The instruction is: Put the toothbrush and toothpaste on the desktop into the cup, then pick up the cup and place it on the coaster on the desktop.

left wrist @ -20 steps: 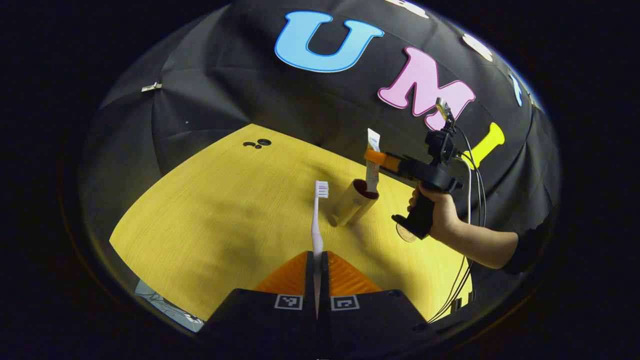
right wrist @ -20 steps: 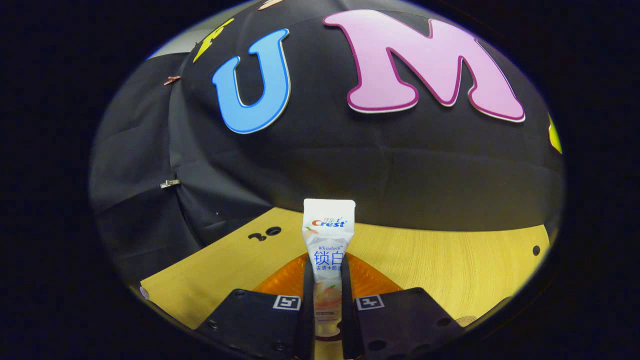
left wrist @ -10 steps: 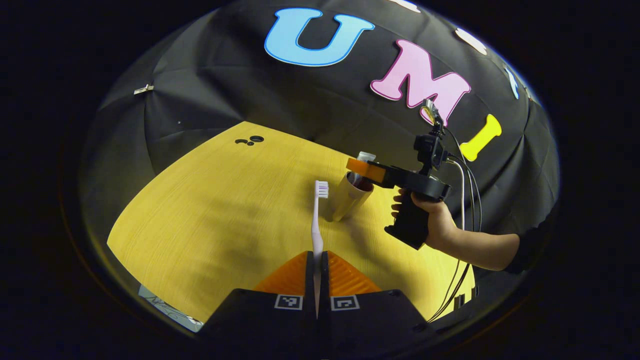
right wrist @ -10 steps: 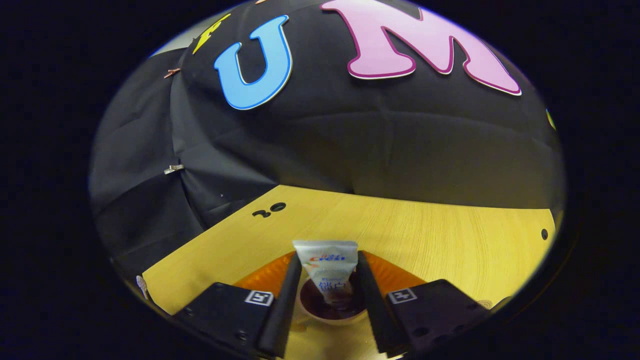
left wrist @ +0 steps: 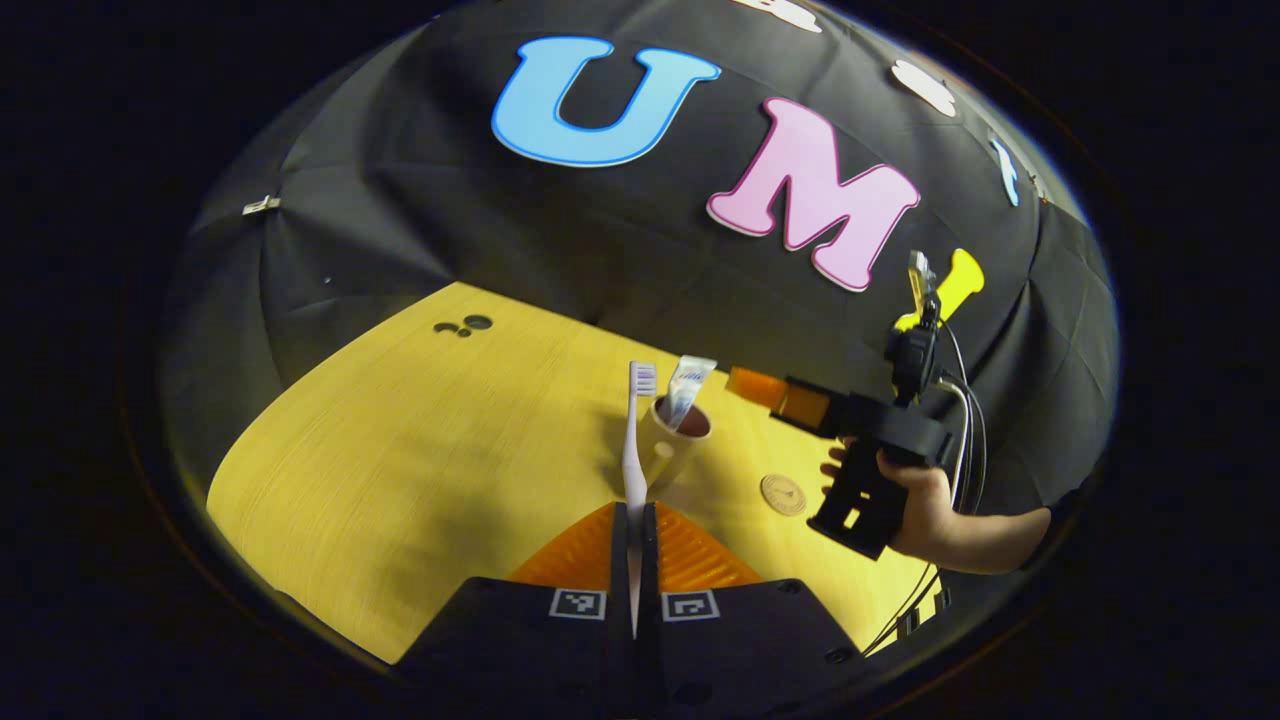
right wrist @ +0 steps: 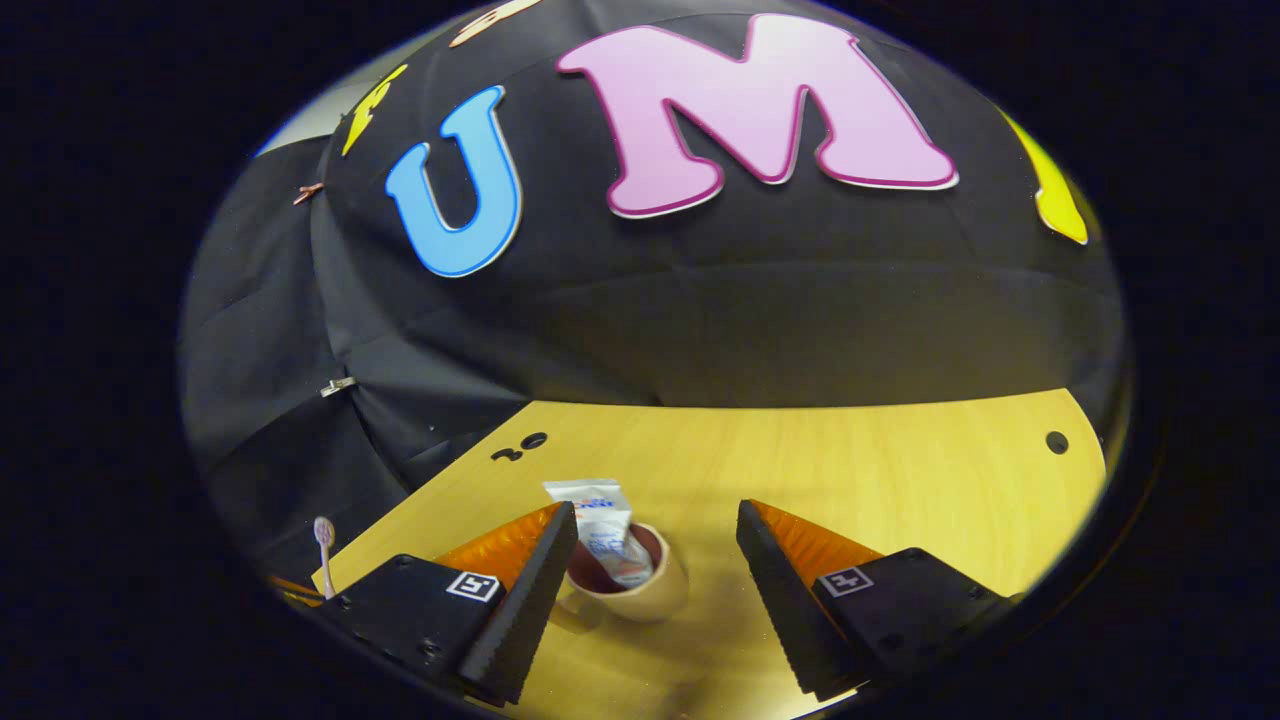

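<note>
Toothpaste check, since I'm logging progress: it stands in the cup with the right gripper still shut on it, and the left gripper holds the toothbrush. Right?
Not quite. The right gripper is open: the right gripper view shows its fingers spread wide, clear of the toothpaste. The rest holds: the toothpaste stands in the cup, and the left gripper holds the toothbrush.

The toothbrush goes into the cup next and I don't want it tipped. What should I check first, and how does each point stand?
1. Toothpaste in cup: ok, leaning on the rim.
2. Cup upright on table: ok.
3. Left gripper shut on toothbrush, brush head up: ok.
4. Right gripper open and off the toothpaste: ok.
5. Right gripper clear of the cup mouth: ok in the left gripper view, where it is off to the side.
6. Coaster free: ok.
</note>
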The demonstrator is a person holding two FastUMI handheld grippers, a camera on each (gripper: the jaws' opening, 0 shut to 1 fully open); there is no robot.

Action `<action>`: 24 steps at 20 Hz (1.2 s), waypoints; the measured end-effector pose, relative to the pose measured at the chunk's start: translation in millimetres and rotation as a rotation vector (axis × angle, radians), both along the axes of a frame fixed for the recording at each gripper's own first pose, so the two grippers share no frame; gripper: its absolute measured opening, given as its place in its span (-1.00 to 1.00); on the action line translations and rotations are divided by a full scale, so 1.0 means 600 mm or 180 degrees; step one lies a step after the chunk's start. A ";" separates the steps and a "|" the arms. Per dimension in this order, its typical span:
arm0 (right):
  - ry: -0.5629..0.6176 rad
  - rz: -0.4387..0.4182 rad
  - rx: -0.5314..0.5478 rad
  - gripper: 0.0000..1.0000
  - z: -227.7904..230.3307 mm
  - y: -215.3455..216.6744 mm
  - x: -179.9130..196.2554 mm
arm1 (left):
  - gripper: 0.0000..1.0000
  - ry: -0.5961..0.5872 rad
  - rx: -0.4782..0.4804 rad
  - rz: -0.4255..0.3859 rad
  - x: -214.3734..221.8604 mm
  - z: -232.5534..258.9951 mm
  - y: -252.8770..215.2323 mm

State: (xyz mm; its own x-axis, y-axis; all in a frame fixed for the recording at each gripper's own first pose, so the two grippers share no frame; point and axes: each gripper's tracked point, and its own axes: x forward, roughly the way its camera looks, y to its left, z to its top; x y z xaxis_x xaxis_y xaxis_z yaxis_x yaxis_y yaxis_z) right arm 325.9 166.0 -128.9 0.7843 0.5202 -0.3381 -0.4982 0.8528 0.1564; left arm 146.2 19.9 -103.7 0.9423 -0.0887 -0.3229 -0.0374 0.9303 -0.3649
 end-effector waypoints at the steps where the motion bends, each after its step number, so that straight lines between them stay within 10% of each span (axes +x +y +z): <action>1: 0.0019 -0.0065 -0.0013 0.96 -0.001 -0.024 0.001 | -0.88 -0.0086 0.0018 -0.0049 0.014 0.015 -0.009; 9: 0.0088 -0.0638 -0.0074 0.97 0.003 -0.219 0.015 | -0.88 -0.0595 -0.0004 -0.0322 0.137 0.093 -0.076; 24: 0.0231 -0.1465 -0.0126 0.96 -0.037 -0.453 -0.017 | -0.88 -0.1585 0.1235 -0.0959 0.354 0.064 -0.151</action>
State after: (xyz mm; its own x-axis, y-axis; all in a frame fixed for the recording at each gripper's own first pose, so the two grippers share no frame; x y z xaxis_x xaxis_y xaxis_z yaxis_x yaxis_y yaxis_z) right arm 316.0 -105.9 -151.2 0.9040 0.1091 -0.4133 -0.0555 0.9886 0.1398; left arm 358.4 -70.7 -65.1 0.9389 -0.3350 0.0796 0.3280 0.9405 0.0891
